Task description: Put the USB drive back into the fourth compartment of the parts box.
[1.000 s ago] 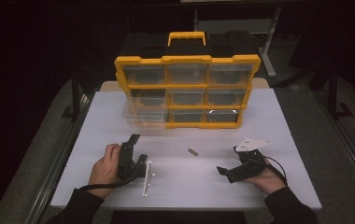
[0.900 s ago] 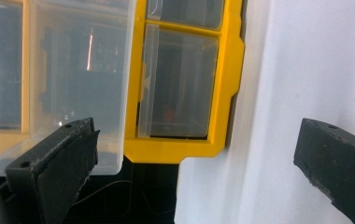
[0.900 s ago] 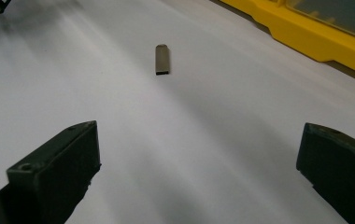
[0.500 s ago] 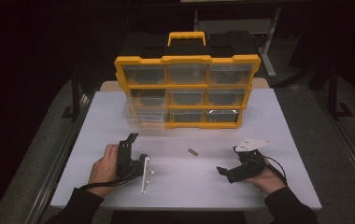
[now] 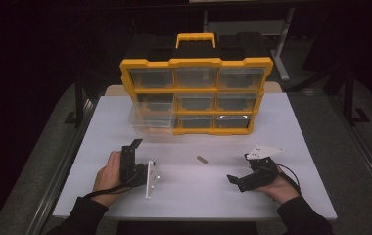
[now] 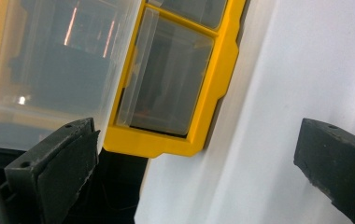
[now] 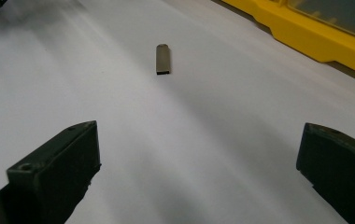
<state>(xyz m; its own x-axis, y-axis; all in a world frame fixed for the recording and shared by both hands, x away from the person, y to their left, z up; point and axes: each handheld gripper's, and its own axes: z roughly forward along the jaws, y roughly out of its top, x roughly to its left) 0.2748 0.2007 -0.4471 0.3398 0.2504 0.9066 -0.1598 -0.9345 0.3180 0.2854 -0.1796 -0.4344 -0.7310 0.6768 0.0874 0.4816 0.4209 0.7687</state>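
Note:
A yellow organizer (image 5: 196, 63) with clear drawers stands at the back of the white table (image 5: 291, 127). One clear drawer (image 5: 150, 121) juts out at its lower left. A small grey metal stick (image 5: 202, 158) lies flat on the table in front of it. My left gripper (image 5: 131, 147) is held at the front left and points at the organizer; its jaws stand open and empty (image 6: 203, 172), with the clear drawer (image 6: 49, 65) close ahead. My right gripper (image 5: 239, 168) rests at the front right, open (image 7: 199, 172), aimed at the metal stick (image 7: 163, 59), which lies well beyond its jaws.
The organizer's yellow frame (image 6: 213, 93) meets the table just beyond the left jaws, and its base (image 7: 315, 37) runs across the upper right of the right gripper view. Dark floor and metal stands surround the table (image 5: 76, 112).
My left gripper has shifted slightly, and its top plate has swung a little up and left. The right gripper and the metal stick have stayed put.

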